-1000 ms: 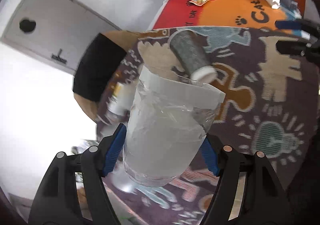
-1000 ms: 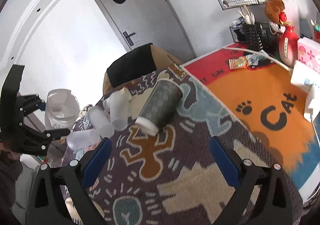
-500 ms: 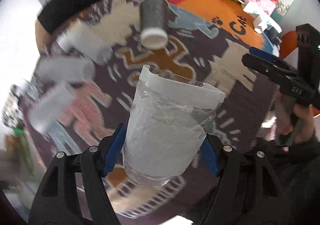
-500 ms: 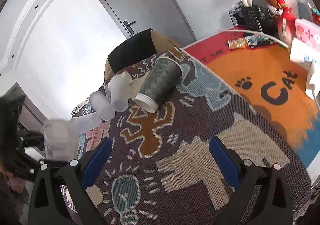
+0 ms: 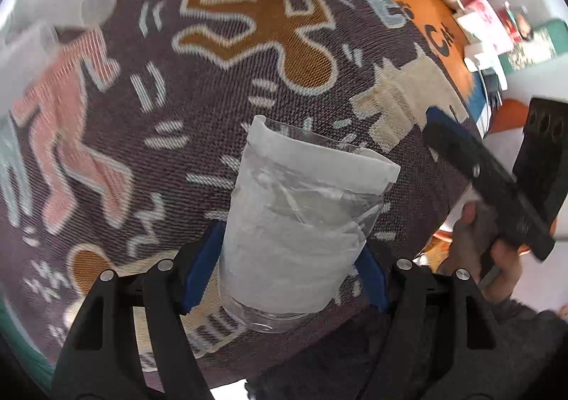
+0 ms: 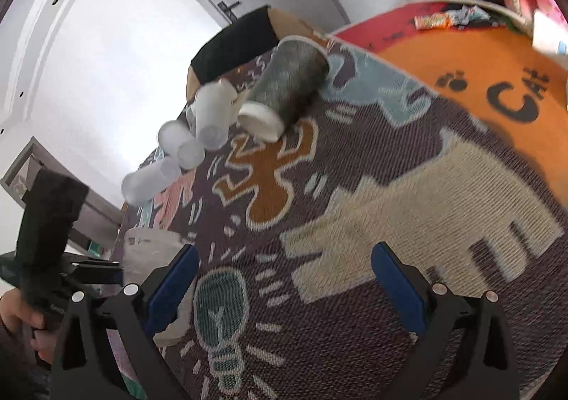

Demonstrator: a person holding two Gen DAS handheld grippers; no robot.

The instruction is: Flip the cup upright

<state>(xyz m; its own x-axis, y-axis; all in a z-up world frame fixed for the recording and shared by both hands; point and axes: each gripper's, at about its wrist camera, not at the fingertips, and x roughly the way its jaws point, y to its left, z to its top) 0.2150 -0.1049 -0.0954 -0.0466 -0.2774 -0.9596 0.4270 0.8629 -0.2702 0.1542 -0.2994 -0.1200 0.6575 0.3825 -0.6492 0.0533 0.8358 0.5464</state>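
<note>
Change since earlier frames: left gripper (image 5: 287, 279) has swung from facing the door wall to looking down over the patterned mat (image 5: 269, 55), carrying the taped clear cup (image 5: 298, 233) toward the mat's near edge; right gripper (image 6: 284, 286) has tilted down and closer to the mat.
Patterned mat: covers the table; figures, a lightbulb motif and an orange "Cat" panel show. Near part is bare, which looks the fittest spot for setting down.
Dark paper cup (image 6: 287, 91): lies on its side at the far end of the mat, white base toward the cameras.
Frosted plastic cups (image 6: 177, 158): several on their sides, clustered just beside the dark paper cup; some are blurred.
Taped clear cup: task object, wrapped in white tape, clamped between the blue pads (image 5: 198, 272) of the left gripper at its lower half. Mouth points away from the camera, thick base nearest it. Whether the base touches the mat cannot be told.
Left gripper: jaws clenched on the taped clear cup.
Right gripper: jaws spread wide, holding nothing, hovering over the lightbulb motif.
Step in hand (judgement): setting the cup down upright. Bring the base flat and level to the mat, well apart from the lying cups, release only once it rests squarely, then withdraw straight back so neither pad drags the wall.
</note>
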